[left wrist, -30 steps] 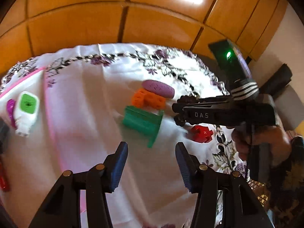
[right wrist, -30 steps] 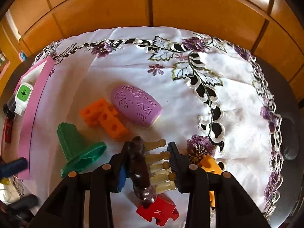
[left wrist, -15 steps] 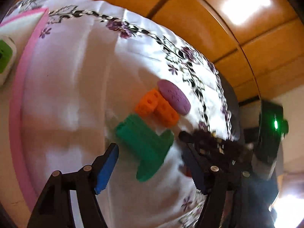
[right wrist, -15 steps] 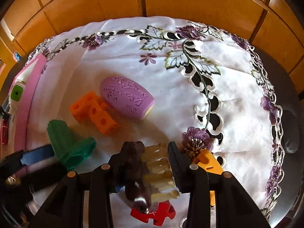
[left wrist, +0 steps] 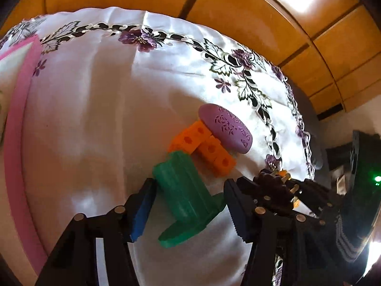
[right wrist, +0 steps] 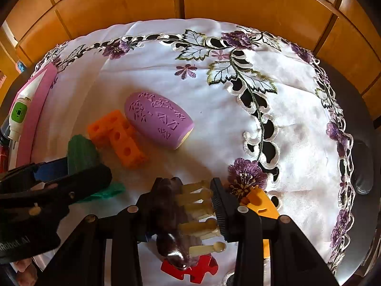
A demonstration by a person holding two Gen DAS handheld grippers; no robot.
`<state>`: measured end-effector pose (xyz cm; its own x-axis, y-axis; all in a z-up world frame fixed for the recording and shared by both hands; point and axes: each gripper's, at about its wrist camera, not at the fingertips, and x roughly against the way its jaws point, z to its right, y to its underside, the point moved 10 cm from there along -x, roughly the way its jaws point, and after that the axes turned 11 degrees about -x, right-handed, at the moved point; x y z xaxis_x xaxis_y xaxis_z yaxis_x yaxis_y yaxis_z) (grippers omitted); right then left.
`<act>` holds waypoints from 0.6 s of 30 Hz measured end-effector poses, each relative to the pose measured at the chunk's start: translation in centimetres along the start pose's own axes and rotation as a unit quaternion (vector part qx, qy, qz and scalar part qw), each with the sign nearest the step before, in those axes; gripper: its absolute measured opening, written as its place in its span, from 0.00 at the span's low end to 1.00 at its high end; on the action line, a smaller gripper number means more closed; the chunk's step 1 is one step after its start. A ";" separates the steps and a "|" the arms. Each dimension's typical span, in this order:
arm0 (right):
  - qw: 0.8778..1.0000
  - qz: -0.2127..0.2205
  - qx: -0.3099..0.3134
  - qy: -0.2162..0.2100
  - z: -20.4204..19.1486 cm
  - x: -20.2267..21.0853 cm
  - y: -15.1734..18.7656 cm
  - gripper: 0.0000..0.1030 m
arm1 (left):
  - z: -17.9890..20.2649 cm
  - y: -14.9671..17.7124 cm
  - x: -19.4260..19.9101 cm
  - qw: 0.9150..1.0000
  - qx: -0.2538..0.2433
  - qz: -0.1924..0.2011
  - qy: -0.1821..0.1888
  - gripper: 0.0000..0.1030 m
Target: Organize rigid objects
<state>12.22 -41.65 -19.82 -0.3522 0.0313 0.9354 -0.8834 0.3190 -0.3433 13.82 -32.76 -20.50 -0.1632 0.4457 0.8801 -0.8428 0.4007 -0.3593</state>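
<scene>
Sorting looks early to us: most pieces lie loose on the embroidered white tablecloth [right wrist: 147, 71]. The purple oval piece [right wrist: 158, 119], orange holed block [right wrist: 119, 138], red puzzle piece [right wrist: 190, 268] and yellow piece [right wrist: 260, 200] all sit unplaced in the middle and near right; only a white-and-green device [right wrist: 17, 114] lies far left past the pink-edged tray [right wrist: 35, 109], which we guess is the drop spot. The left gripper [left wrist: 190, 205] is closing around the green flanged piece [left wrist: 183, 195], which lies on its side between the jaws; the left blue pad looks about touching the ribbed body, the right pad still apart, so no firm grip yet. The right gripper [right wrist: 188, 212] is clamped on a dark brush with pale pegs [right wrist: 181, 214], jaws narrow, held above the red piece, near right.
</scene>
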 end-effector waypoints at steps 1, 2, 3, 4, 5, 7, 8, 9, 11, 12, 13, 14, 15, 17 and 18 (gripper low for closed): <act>1.000 0.000 0.000 0.000 0.0 0.0 0.0 0.38 | -0.1 0.1 0.0 1.000 -0.008 -0.003 -0.007 0.49; 1.000 0.000 0.000 0.000 0.0 0.0 0.0 0.38 | -0.2 0.1 0.0 1.000 -0.017 -0.006 -0.014 0.44; 1.000 0.000 0.000 0.000 0.0 0.0 0.0 0.38 | -0.2 0.1 -0.1 0.999 -0.025 -0.008 -0.018 0.40; 1.000 0.000 0.001 0.000 0.0 -0.1 0.0 0.38 | -0.3 0.1 -0.1 0.999 -0.037 -0.010 -0.026 0.38; 1.000 0.000 0.001 0.001 0.0 -0.1 0.0 0.38 | -0.4 0.1 -0.1 0.999 -0.044 -0.011 -0.030 0.33; 1.000 0.001 0.003 0.002 0.1 -0.1 0.0 0.38 | -0.5 0.2 0.1 0.998 -0.054 -0.009 -0.031 0.31; 1.000 0.002 0.004 0.002 0.0 -0.1 0.0 0.38 | -0.5 0.2 0.2 0.998 -0.061 -0.005 -0.033 0.30; 1.000 0.002 0.006 0.003 0.0 -0.1 0.0 0.38 | -0.5 0.3 0.5 0.997 -0.071 0.000 -0.041 0.29; 1.000 0.001 0.007 0.003 -0.1 -0.2 0.0 0.38 | -0.4 0.5 0.9 0.993 -0.099 0.013 -0.057 0.29; 1.000 0.001 0.006 0.002 -0.1 -0.2 0.1 0.39 | -0.3 0.6 1.1 0.992 -0.110 0.018 -0.062 0.29; 1.000 0.001 0.005 0.001 -0.1 -0.2 0.1 0.39 | -0.3 0.8 1.5 0.991 -0.116 0.026 -0.065 0.29; 1.000 0.001 0.004 0.000 0.0 -0.3 0.1 0.39 | -0.3 0.9 2.0 0.990 -0.119 0.035 -0.064 0.29; 1.000 0.001 0.002 -0.002 0.0 -0.3 0.1 0.39 | -0.3 1.0 2.6 0.990 -0.121 0.045 -0.063 0.29; 1.000 0.001 0.000 -0.004 0.2 -0.3 0.0 0.39 | -0.3 1.2 3.9 0.989 -0.123 0.063 -0.062 0.29; 1.000 0.001 -0.001 -0.006 0.3 -0.4 0.0 0.39 | -0.3 1.2 4.4 0.988 -0.123 0.069 -0.062 0.29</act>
<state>12.26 -41.93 -20.20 -0.3582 0.0213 0.9334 -0.8820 0.3202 -0.3458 12.24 -30.05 -17.17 -0.3431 0.4147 0.8428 -0.6604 0.5315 -0.5304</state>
